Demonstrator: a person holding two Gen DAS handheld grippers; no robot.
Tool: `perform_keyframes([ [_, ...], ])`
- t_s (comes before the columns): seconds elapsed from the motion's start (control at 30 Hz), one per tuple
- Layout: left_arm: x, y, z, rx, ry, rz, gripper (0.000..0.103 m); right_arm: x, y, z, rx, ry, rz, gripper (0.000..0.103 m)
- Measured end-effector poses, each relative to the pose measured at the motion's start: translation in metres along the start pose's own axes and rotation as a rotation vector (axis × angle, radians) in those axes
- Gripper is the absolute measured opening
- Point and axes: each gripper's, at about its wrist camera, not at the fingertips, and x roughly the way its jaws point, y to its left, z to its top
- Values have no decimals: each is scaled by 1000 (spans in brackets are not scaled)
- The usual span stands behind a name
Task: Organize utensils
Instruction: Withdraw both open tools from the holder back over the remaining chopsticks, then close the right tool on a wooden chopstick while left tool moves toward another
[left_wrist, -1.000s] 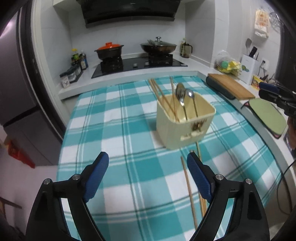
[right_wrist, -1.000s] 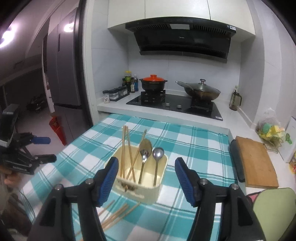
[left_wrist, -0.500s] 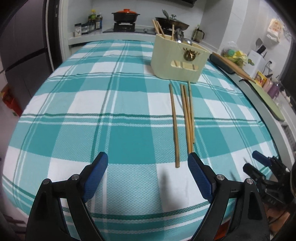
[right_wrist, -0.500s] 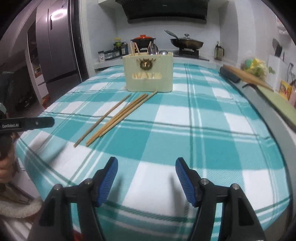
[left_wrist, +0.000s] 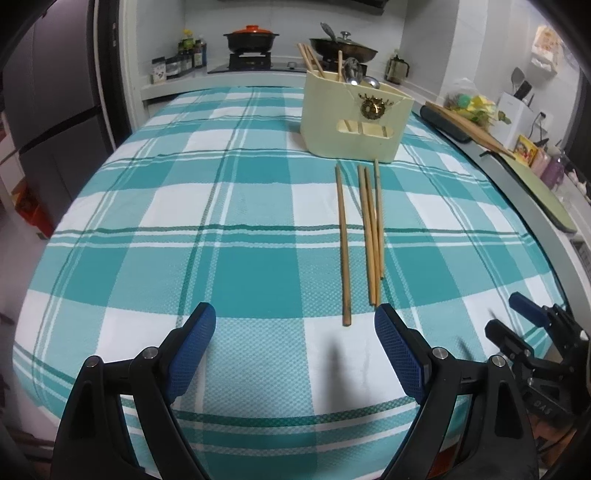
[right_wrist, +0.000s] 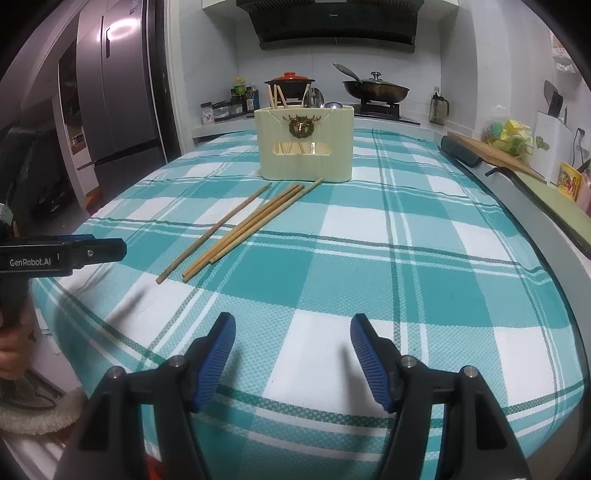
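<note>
Several wooden chopsticks (left_wrist: 369, 236) lie side by side on the teal checked tablecloth (left_wrist: 221, 206), in front of a cream utensil holder (left_wrist: 354, 118) that holds chopsticks and spoons. They also show in the right wrist view (right_wrist: 240, 229), before the holder (right_wrist: 304, 147). My left gripper (left_wrist: 295, 332) is open and empty, low over the cloth's near edge, just short of the chopstick ends. My right gripper (right_wrist: 291, 339) is open and empty over the near edge, to the right of the chopsticks.
A stove with a red-lidded pot (left_wrist: 251, 37) and a wok (left_wrist: 343, 46) stands behind the table. A wooden board (right_wrist: 495, 155) and a green mat (left_wrist: 546, 199) lie on the counter at the right. A fridge (right_wrist: 110, 92) stands at the left.
Both grippers have dropped from high above the table to low at its near edge. In the last half second they barely moved. Both stay open.
</note>
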Motion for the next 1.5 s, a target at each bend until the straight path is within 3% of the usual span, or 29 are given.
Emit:
perform_keyframes([
  [0.63,5,10,-10,-28,-9,25,89,15,12,-2,-10,73,-16,66],
  [0.97,4,17,-12,-30,-16,41,89,40,4,29,26,132,-17,65],
  [1.2,-1,19,-16,-32,-23,56,89,82,8,70,80,168,48,42],
  [1.5,-4,22,-21,-25,-21,76,89,152,10,118,154,231,68,33],
])
